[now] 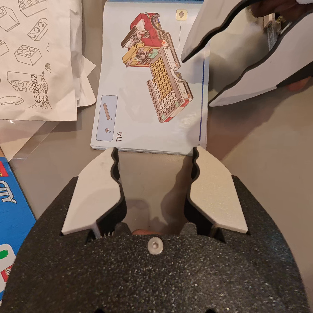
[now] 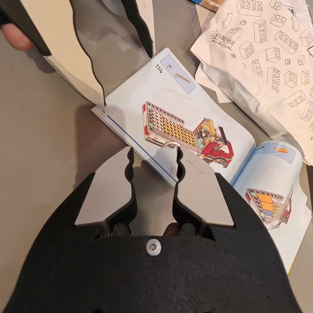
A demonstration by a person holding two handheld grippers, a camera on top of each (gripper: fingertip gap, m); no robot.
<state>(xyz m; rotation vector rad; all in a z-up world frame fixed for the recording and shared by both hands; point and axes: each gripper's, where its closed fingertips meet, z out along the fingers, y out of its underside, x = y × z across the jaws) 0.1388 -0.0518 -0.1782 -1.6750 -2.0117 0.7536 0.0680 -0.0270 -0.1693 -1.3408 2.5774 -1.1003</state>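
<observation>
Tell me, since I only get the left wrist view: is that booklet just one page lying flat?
Observer: No. The right wrist view shows the booklet lying open, with a second page curling up beyond the truck picture.
Operator: What is on that second page?
Observer: Another truck drawing, this one with orange tiles on its bed.
Operator: Is the other gripper holding anything?
Observer: No. The right gripper is open with nothing between its fingers, above the booklet's blue-lined edge.
</observation>
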